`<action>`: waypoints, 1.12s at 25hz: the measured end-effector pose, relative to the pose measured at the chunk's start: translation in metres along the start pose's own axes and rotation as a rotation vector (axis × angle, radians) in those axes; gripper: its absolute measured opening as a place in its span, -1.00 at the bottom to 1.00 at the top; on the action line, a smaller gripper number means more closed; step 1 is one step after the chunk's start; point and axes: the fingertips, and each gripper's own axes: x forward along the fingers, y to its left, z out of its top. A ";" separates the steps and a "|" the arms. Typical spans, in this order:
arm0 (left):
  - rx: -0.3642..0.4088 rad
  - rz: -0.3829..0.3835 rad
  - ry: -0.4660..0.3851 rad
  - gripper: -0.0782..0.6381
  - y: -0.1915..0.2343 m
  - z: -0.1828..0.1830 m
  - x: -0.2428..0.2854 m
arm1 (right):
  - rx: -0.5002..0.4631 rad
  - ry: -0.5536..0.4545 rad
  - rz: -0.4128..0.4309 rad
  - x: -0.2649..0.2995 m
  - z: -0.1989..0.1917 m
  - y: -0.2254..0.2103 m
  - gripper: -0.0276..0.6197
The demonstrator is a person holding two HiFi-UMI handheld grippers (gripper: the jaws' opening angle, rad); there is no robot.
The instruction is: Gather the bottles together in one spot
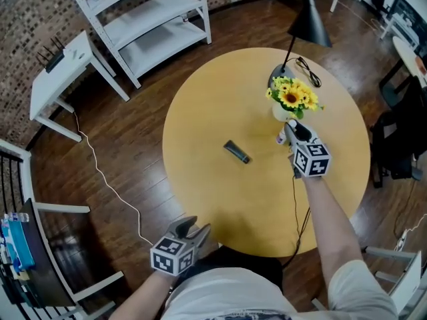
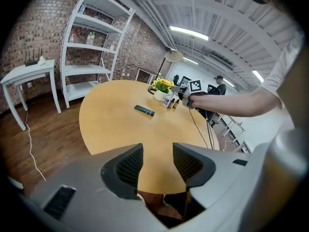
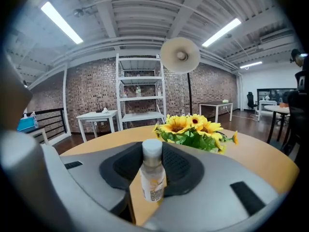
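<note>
Currently right gripper (image 1: 292, 131) is clamped mid-body on a small clear bottle (image 3: 153, 178) just beside the sunflower vase (image 1: 291, 99), left gripper (image 2: 157, 163) open and empty well away from it; bottle looks light, stiff, slick, so grip below the cap.

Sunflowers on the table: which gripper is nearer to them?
Right. The right gripper, shut on a small bottle, sits close beside the sunflowers; the left gripper hangs open off the table at its near edge, well away.
</note>
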 end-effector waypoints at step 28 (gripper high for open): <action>0.020 -0.053 0.053 -0.22 0.001 -0.004 0.028 | -0.073 -0.016 -0.045 0.025 -0.024 0.004 -0.50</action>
